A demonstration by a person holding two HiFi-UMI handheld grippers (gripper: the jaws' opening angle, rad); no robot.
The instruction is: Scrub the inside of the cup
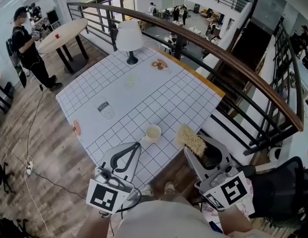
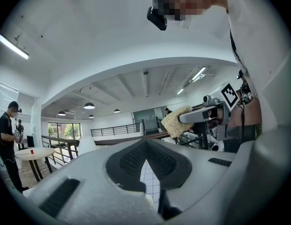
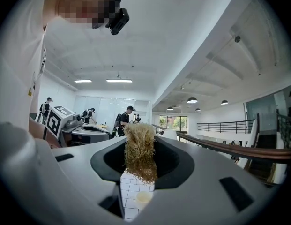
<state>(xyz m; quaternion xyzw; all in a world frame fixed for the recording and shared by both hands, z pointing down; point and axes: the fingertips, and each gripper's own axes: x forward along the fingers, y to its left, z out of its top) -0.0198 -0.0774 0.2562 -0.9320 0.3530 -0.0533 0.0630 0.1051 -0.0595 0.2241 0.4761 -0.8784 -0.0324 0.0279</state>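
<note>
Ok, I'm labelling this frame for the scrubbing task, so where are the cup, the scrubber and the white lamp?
cup [image 1: 153, 132]: head view, on its pale inside.
scrubber [image 1: 190, 139]: head view, on the middle of its fibrous bundle.
white lamp [image 1: 129, 36]: head view, on its shade.

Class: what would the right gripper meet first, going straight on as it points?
Probably nothing near: the right gripper, holding the scrubber, aims roughly level, above the cup; depth is unclear.
</note>
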